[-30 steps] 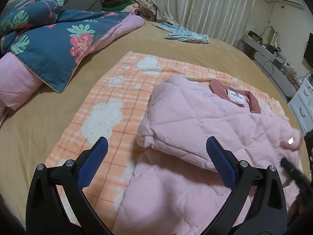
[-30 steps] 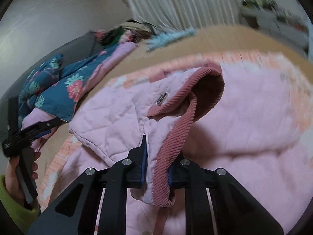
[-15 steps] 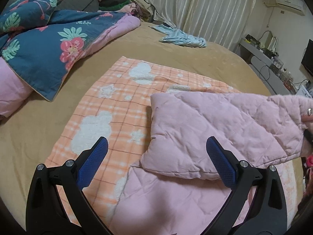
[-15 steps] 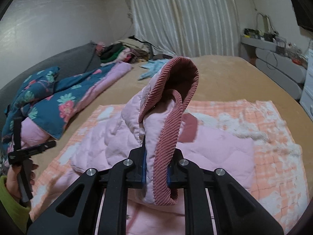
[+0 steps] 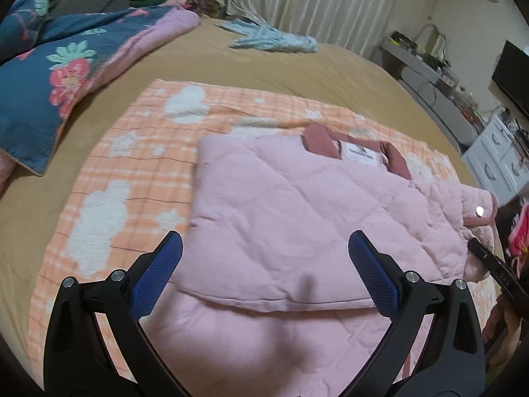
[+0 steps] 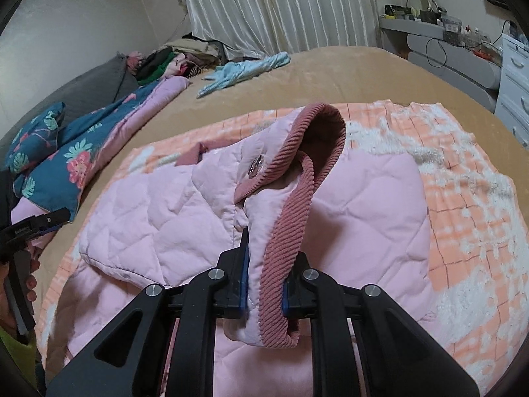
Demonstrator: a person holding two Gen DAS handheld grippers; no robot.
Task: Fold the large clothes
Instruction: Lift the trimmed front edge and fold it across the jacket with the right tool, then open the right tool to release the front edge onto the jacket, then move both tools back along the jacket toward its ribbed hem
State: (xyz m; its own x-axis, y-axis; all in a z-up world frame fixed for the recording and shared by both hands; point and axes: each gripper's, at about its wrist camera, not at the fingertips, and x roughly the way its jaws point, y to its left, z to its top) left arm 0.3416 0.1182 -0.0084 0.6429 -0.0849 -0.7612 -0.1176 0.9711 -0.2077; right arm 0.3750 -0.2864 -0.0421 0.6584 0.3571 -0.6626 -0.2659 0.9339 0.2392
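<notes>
A pink quilted jacket [image 5: 281, 205] lies partly folded on an orange checked blanket [image 5: 132, 165] on the bed, its dark pink collar and white label facing up. My left gripper [image 5: 269, 271] hovers open above the jacket's near folded edge, with nothing between its blue pads [image 5: 158, 274]. In the right wrist view my right gripper [image 6: 264, 264] is shut on the jacket's corduroy-trimmed end [image 6: 287, 231], which carries a metal snap and arches up over the jacket [image 6: 158, 225]. The left gripper [image 6: 29, 231] shows at that view's left edge, held by a hand.
A blue floral duvet [image 5: 49, 82] is bunched along the left of the tan bed. A light blue garment [image 5: 274, 39] and a pile of clothes [image 6: 178, 56] lie near the curtains. White drawers [image 5: 496, 162] and a cluttered shelf stand to the right.
The right gripper lifted the trimmed end high, then lowered it over the jacket, so the collar shows again. The left gripper slid sideways and now hangs over the jacket's fold.
</notes>
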